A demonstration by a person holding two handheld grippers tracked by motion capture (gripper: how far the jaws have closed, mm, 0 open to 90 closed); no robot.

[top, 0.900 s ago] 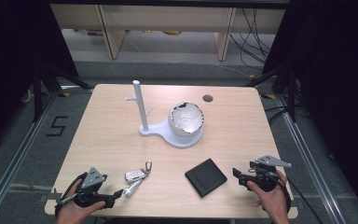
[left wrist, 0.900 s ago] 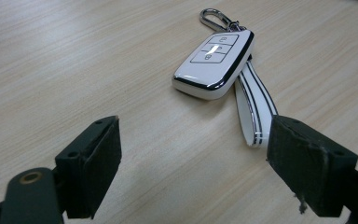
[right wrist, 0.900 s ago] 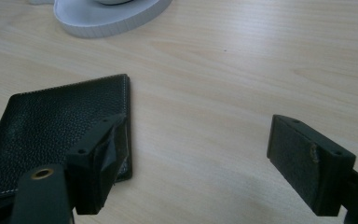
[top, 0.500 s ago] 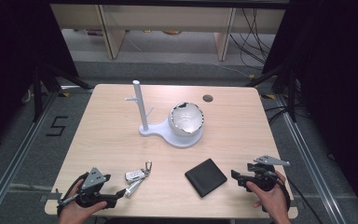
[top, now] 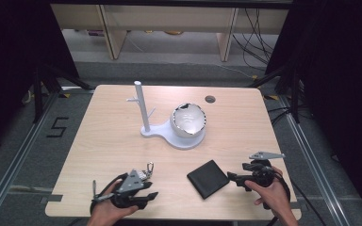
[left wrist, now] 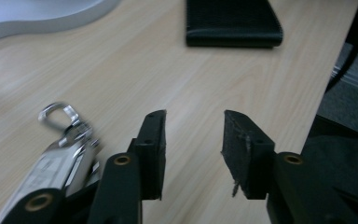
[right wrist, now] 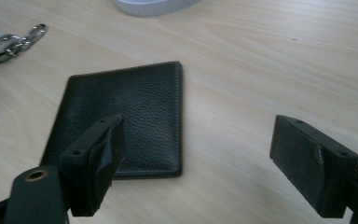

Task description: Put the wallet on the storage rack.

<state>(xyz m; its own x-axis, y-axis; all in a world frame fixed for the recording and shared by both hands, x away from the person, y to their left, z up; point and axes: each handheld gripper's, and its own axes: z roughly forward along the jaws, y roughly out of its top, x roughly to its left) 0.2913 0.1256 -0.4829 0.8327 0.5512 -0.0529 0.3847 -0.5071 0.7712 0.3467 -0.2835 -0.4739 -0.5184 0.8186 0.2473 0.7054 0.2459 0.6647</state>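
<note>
Left gripper (top: 143, 195) shifted beside keys (top: 146, 172), right gripper (top: 233, 178) near wallet (top: 208, 178), both fingers open, empty

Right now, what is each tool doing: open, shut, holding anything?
Left tool: open, nothing between its jaws; keys lie beside it.
Right tool: open wide, empty, near the black wallet.

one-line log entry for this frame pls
left gripper: open, beside keys | right gripper: open, at wallet | nothing held | stand with bowl: untouched
</note>
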